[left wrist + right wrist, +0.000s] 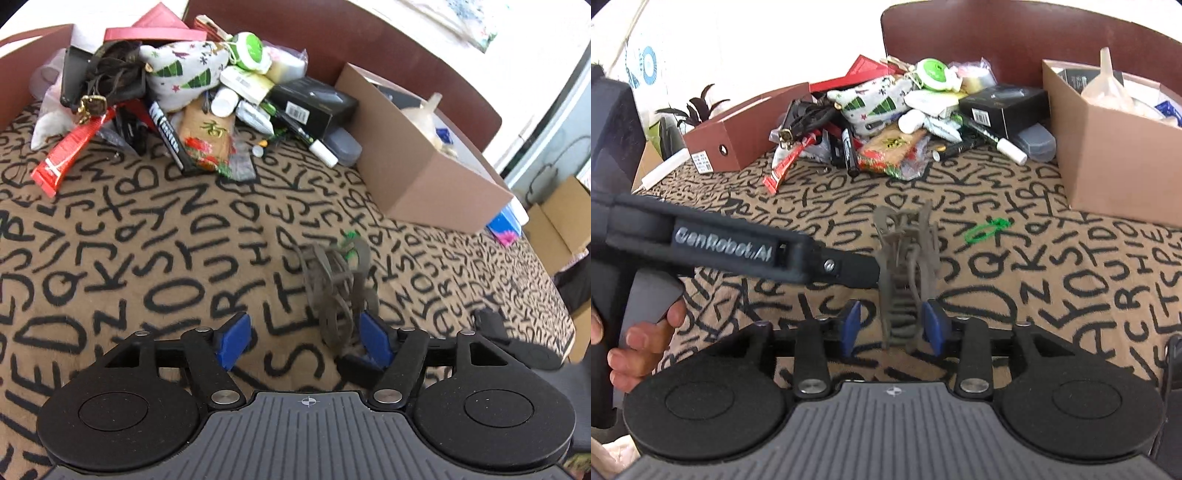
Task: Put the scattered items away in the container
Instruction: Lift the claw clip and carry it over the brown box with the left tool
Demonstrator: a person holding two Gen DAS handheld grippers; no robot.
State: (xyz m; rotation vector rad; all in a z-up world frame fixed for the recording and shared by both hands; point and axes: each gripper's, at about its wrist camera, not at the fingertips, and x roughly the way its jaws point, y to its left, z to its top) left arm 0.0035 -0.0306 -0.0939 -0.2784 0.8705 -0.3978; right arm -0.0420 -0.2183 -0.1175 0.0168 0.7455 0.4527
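A grey claw hair clip (907, 266) stands upright between the blue pads of my right gripper (894, 326); the jaws are a little apart around its base, and I cannot tell if they press it. My left gripper (306, 341) is open, with the clip (338, 291) by its right pad (375, 341). The left gripper's body (738, 247) reaches in from the left in the right wrist view. A pile of scattered items (192, 96) lies at the back. The cardboard box (424, 162) stands to the right, holding a funnel (1108, 85).
A green loop (986, 230) lies on the letter-patterned cloth (110, 240) near the box. A brown shoebox (738, 136) stands at the back left. A white marker (1010, 149) and grey case (1036, 146) lie beside the cardboard box. Brown chair backs (369, 33) rise behind.
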